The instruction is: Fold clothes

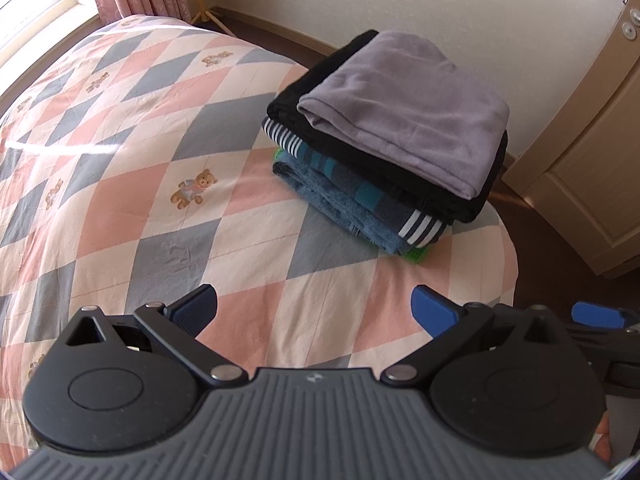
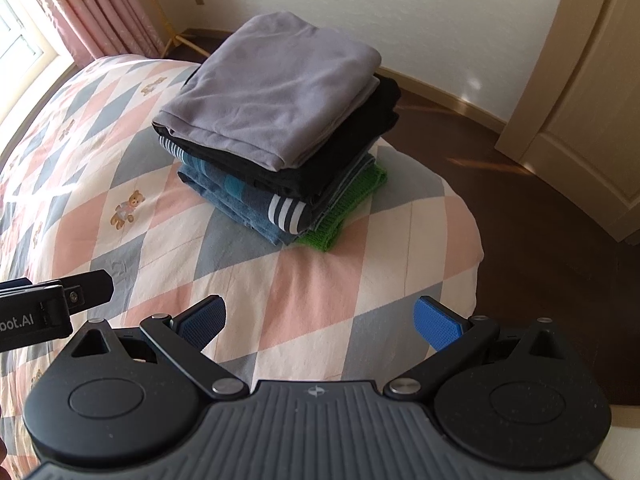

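Both tongs are spread wide with nothing in them: the left gripper (image 1: 314,310) and right gripper (image 2: 320,320) hang side by side over the near end of the bed (image 1: 120,152), well short of the stack (image 1: 384,140). Blue ribbed pads (image 2: 438,322) are bare, no cloth caught anywhere.

As for progress, I'd say the folding looks pretty much done. The stack sits near the bed's far corner, squared up reasonably well, and I can't see any loose garment lying around waiting. Whether more clothes sit outside the views, can't tell.

From the top down: a soft grey piece (image 2: 276,96) with a few shallow wrinkles, looks like thin jersey; a black one (image 2: 352,140) under it, thicker and matte; a striped one (image 2: 286,210) with white bands at the folded edge; something blue (image 1: 340,204) that reads as denim or towelling, bit fuzzy; and a bright green knit (image 2: 344,208) poking out at the bottom, chunky ribbed texture.

The quilt is smooth cotton-looking patchwork, pink, grey and cream diamonds with little teddy bears (image 1: 194,190).
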A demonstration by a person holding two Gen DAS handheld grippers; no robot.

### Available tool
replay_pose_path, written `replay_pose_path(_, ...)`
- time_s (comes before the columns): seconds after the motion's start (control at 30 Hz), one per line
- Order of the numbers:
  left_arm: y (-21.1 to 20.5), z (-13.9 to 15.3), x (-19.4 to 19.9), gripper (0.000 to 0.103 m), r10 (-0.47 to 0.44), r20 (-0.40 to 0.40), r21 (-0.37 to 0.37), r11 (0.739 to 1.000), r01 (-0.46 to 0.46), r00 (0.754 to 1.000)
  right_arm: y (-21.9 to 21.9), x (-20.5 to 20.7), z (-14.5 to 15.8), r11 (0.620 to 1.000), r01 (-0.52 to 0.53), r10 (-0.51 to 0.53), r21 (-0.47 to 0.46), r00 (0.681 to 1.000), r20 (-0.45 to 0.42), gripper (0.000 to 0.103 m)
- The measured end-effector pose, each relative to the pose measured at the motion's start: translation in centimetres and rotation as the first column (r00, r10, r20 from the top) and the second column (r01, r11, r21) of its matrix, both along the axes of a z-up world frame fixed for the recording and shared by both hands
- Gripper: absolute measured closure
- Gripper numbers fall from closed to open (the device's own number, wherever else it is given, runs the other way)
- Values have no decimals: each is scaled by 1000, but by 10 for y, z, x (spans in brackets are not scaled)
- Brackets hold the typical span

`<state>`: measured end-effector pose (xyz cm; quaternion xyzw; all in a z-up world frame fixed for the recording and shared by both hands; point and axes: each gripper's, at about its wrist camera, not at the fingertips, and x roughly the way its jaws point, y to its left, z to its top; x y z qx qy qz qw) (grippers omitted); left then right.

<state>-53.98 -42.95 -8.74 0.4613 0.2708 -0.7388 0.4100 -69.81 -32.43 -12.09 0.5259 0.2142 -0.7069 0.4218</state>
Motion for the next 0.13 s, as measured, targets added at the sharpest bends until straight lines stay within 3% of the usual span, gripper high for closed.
replay_pose_path(0.13, 1, 9, 10, 1, 29, -52, -18, 999, -30, 998, -3, 1, 5, 1000, -15, 14, -19, 1000, -21, 0)
